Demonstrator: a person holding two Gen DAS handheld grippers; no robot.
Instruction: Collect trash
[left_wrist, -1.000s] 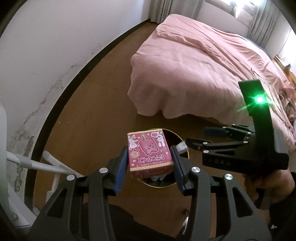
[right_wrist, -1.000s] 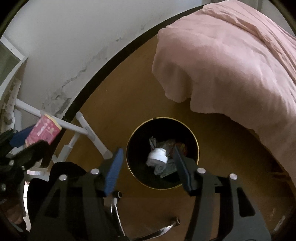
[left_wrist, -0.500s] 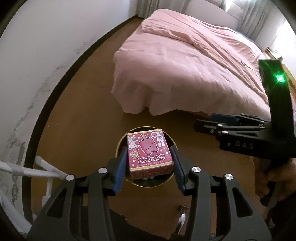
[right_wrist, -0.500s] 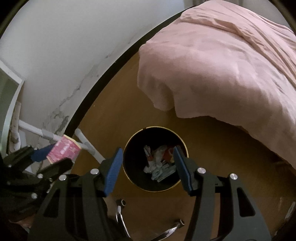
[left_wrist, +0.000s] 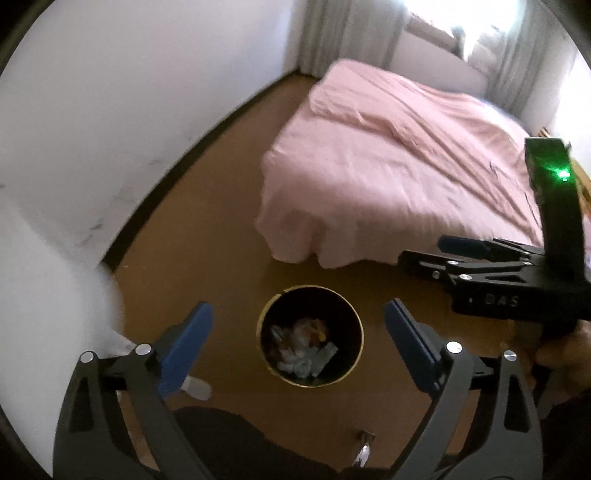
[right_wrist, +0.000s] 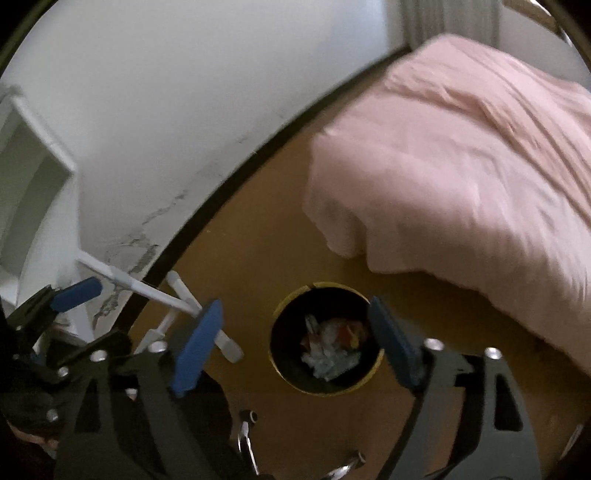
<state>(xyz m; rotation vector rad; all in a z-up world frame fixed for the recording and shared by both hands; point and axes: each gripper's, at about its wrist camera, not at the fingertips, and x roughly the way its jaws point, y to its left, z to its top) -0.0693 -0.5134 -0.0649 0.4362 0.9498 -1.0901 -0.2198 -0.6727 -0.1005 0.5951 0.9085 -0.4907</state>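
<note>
Left gripper (left_wrist: 297, 332) spread wide and empty above trash bin (left_wrist: 355, 315), right gripper (right_wrist: 295, 343) likewise, bed (left_wrist: 388, 166) at 1 o'clock

Bin (left_wrist: 355, 354): round, black, gold-rimmed; upright on brown floor near the bed corner; trash (left_wrist: 303, 350) inside: crumpled pale papers, orange scrap, heaped at bottom.

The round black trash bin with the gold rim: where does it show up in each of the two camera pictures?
Left wrist view: the round black trash bin with the gold rim sits low centre, between the open blue fingers.
Right wrist view: the bin sits low, right of centre, again between the fingers.
Shared landmark: the pink bed cover, upper right of the bin.
</note>
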